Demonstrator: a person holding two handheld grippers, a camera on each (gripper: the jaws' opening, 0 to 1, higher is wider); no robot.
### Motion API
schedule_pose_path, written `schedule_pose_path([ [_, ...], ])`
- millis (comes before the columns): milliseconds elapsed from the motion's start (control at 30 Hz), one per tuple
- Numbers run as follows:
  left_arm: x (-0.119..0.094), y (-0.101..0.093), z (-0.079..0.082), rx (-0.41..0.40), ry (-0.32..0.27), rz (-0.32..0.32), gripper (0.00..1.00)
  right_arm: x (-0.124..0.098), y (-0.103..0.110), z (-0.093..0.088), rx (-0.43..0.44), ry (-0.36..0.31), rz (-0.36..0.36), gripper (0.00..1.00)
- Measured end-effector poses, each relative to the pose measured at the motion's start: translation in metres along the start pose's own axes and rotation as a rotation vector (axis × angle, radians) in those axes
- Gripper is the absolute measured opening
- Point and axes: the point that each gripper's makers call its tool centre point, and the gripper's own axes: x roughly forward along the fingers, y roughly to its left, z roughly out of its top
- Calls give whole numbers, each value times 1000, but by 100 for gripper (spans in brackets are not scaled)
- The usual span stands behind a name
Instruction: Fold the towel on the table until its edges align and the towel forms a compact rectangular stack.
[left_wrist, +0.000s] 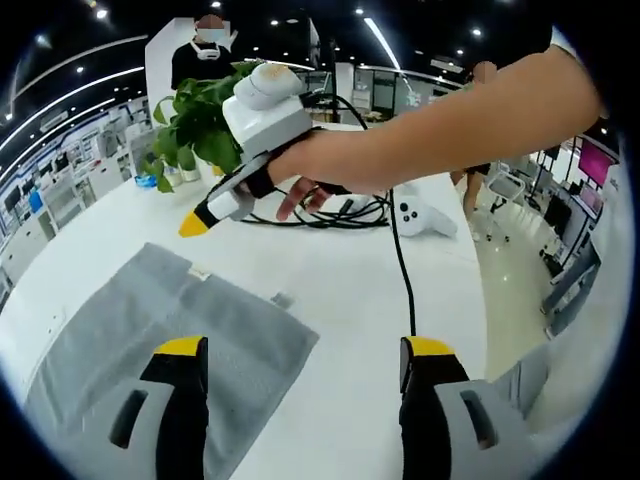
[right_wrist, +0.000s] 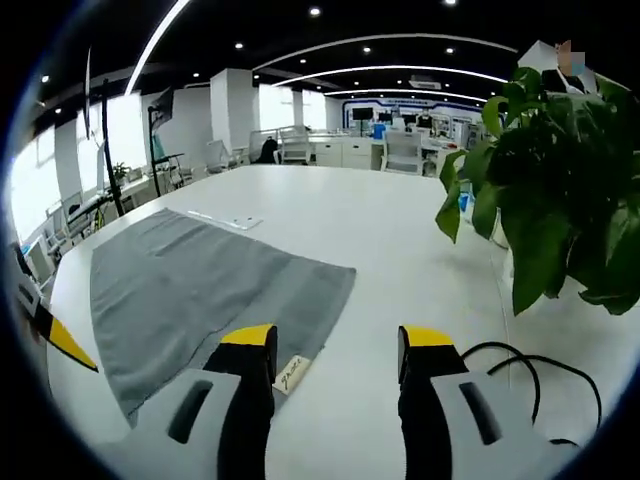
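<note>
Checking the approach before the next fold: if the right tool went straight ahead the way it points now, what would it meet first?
Probably bare table. The right tool is open, and the towel lies left of its line, with only the tagged corner under the left jaw. The plant stands off to the right. Depth is unclear.

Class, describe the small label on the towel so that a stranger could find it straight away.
Start with the white table and the grey towel spread flat on it. Follow the towel's edge to the corner nearest the right gripper, where the label sticks out. It is a small pale tab with dark writing, unlike the plain grey cloth.
</note>
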Motion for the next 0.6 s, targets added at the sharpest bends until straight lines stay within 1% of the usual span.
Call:
schedule_pose_path([
  [67, 8, 1, -4, 2, 13, -7, 74, 5, 0, 2, 29, -7, 5, 46],
  [267, 26, 5, -14, 32, 35, -13, 62, 21, -3, 3, 52, -6, 9, 41],
  [333, 32, 3, -18, 35, 46, -37, 60, 25, -2, 3, 54, -8, 10, 38],
  [467, 41, 0, -23, 50, 64, -55, 54, 45, -3, -1, 61, -1, 22, 33],
  [600, 47, 2, -24, 37, 63, -62, 47, 63, -2, -2, 43, 9, 33, 28],
])
